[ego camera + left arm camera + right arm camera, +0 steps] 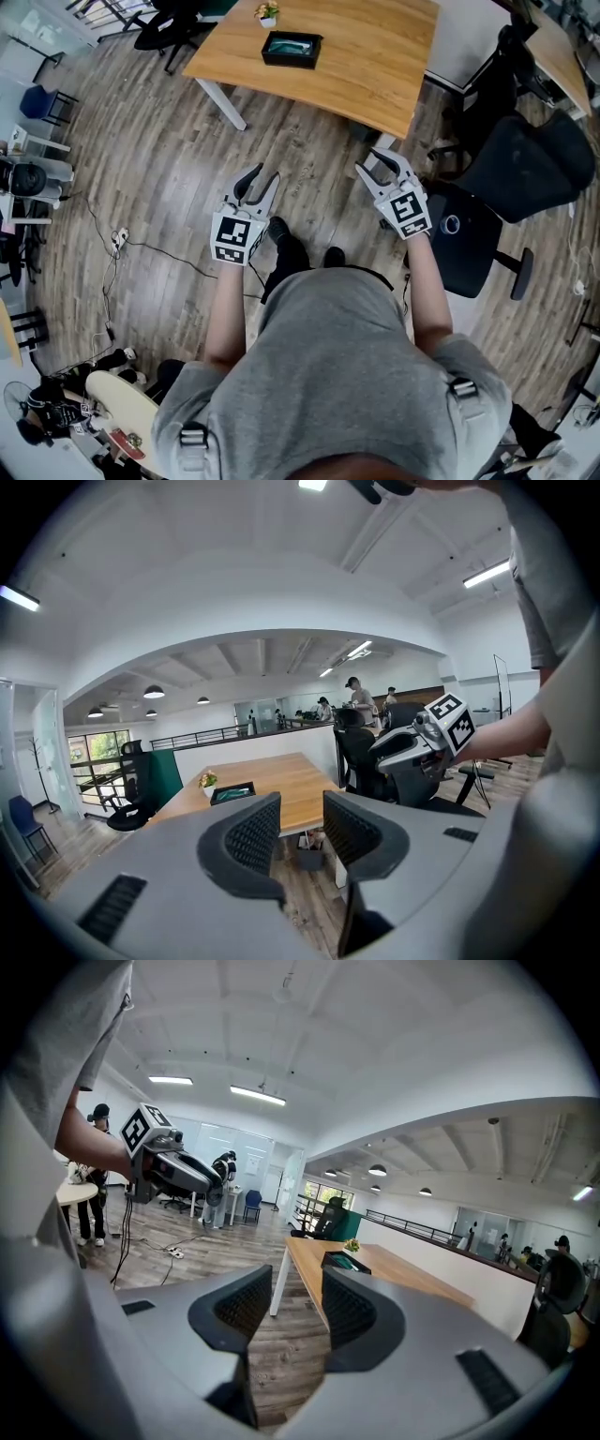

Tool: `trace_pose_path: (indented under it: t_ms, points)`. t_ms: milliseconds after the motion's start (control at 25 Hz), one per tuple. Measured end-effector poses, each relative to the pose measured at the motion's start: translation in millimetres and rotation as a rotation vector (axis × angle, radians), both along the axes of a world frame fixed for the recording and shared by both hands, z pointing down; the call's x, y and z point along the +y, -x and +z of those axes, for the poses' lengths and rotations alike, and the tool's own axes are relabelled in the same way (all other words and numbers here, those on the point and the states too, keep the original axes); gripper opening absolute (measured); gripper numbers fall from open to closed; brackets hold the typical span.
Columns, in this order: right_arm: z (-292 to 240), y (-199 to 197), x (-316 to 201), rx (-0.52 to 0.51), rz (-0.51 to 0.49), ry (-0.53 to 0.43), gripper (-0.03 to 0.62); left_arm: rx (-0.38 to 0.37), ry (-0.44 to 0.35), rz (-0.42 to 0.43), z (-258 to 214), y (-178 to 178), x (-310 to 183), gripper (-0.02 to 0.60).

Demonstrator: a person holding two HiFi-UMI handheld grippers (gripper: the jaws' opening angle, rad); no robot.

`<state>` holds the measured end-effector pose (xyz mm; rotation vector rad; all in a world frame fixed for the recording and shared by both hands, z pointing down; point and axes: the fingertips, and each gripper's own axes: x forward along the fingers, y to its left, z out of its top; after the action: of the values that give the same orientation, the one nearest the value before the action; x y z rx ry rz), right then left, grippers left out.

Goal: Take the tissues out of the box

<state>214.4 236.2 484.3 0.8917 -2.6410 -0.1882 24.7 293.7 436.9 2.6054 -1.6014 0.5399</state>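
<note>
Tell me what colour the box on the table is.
The box is black, teal inside; clearest in the head view.

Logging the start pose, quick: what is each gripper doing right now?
Left gripper: open, nothing between its jaws.
Right gripper: open, nothing between its jaws.

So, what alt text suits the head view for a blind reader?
From above, a person standing on a wood floor holds a left gripper and right gripper, both open and empty, facing a wooden table bearing a dark box and small plant.
</note>
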Motion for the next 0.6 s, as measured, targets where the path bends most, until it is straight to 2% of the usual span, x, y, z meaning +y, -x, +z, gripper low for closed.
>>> trace_pose_path:
  t_ms: [360, 600]
  points:
    - [1.9, 7.9, -7.1, 0.022, 0.028, -0.008, 0.285, 0.016, 0.009, 0.051, 0.4, 3.3, -10.5, 0.222]
    - [7.7, 21.1, -20.0, 0.064, 0.043, -0.011, 0.311, 0.031, 0.009, 0.079, 0.0, 16.5, -29.4, 0.242]
